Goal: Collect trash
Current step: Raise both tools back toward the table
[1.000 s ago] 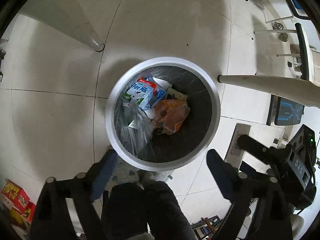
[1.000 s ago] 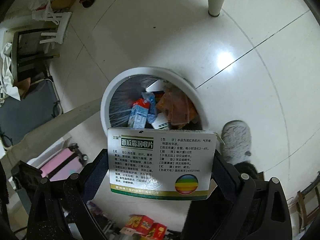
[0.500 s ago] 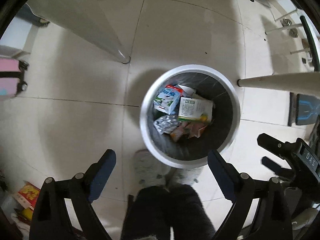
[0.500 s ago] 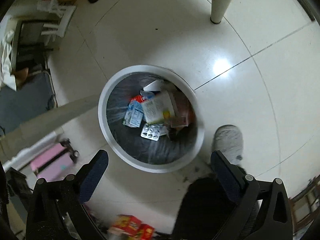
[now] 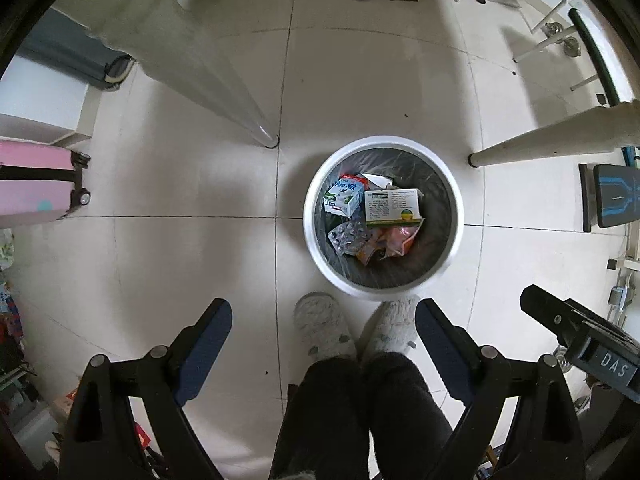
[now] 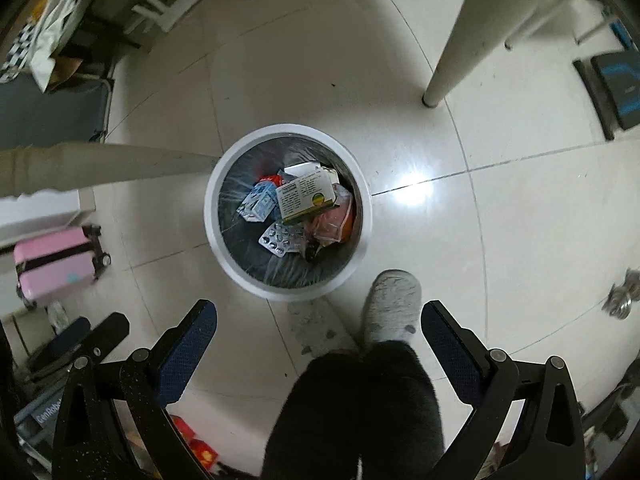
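A round white trash bin (image 5: 316, 236) with a dark liner stands on the tiled floor; it also shows in the right wrist view (image 6: 212, 216). In it lie a white and green medicine box (image 5: 393, 208) (image 6: 305, 197), a milk carton (image 5: 343, 195) (image 6: 258, 202), a silver blister pack (image 5: 349, 237) (image 6: 282, 239) and an orange wrapper (image 5: 390, 242) (image 6: 334, 222). My left gripper (image 5: 323, 326) is open and empty, high above the floor near the bin. My right gripper (image 6: 319, 330) is open and empty, also high above the bin.
White table legs (image 5: 224, 92) (image 5: 552, 140) (image 6: 460, 36) flank the bin. The person's grey slippers (image 5: 322, 330) (image 6: 392, 306) stand just in front of it. A pink suitcase (image 5: 32, 184) (image 6: 56, 264) is at the left. Red boxes (image 6: 196, 444) lie near the bottom edge.
My right gripper has opened and the medicine box has dropped into the bin, along with a blister pack. Both grippers have risen away from the bin.
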The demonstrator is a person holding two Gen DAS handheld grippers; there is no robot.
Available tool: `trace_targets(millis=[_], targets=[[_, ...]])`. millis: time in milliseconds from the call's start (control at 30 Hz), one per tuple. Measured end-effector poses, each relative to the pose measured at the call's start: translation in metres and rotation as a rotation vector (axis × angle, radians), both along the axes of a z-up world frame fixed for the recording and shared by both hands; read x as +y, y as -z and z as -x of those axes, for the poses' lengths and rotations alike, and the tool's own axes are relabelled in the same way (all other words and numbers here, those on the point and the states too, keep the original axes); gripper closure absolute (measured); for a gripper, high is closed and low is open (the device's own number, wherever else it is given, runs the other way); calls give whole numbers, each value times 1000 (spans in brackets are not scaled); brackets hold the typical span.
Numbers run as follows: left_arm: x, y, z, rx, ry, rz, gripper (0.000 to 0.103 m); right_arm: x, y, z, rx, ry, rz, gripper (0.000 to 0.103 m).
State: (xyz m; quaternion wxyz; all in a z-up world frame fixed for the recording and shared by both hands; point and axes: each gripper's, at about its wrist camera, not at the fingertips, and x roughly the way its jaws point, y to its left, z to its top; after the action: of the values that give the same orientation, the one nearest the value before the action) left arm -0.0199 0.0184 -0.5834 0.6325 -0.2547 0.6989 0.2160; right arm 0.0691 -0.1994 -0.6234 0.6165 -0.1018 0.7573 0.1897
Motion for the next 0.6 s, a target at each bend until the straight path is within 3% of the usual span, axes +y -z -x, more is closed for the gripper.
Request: trace_targets(millis=[167, 600], targets=[[-4, -51, 9, -19, 1, -11, 10, 3, -59, 12, -35, -45, -10, 0], [0, -204, 21, -111, 18, -89, 9, 3, -258, 30, -118, -51, -67, 0]])
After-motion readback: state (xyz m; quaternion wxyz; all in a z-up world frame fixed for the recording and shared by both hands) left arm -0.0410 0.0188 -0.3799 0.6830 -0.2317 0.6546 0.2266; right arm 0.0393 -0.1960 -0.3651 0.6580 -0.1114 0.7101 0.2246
